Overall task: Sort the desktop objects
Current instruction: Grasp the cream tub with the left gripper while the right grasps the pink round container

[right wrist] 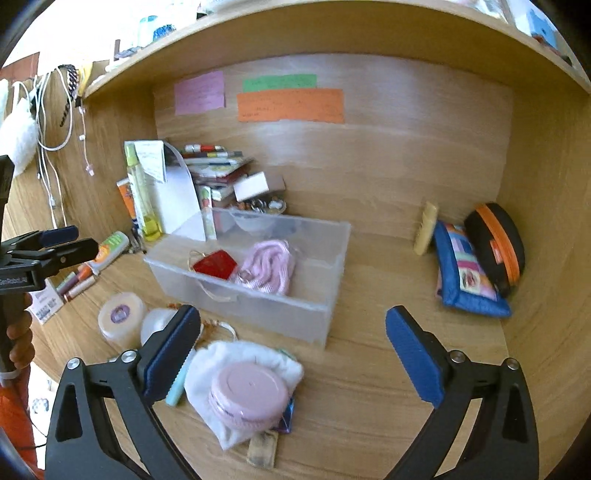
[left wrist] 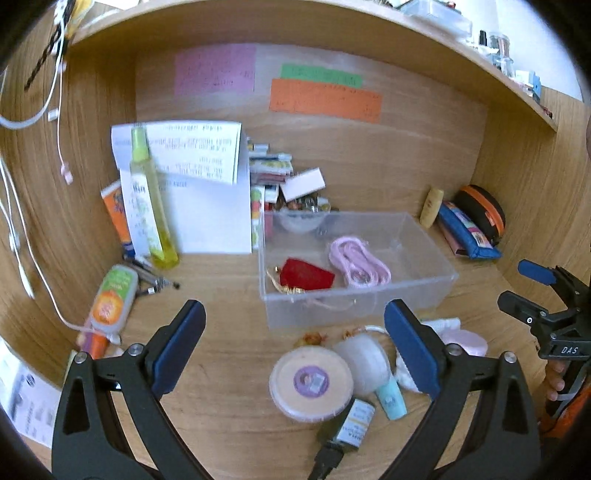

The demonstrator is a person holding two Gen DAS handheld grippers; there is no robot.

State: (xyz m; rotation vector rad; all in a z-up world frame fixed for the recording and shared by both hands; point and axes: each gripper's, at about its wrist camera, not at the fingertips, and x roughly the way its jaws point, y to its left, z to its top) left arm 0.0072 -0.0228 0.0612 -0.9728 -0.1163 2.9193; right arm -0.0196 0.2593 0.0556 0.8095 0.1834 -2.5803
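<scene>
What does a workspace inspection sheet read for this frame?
Surface: wooden desk, crowded at left and front.
Job's things: clear bin holds red pouch and pink cord; pink jar on white cloth, cream tub and dropper bottle lie outside.
Clutter: papers, yellow spray bottle, book stack, blue pouch, black case.
Grippers: left gripper and right gripper open, empty.
Cables: white leads hang at left.
Surroundings: shelf above; coloured notes on back panel.
</scene>
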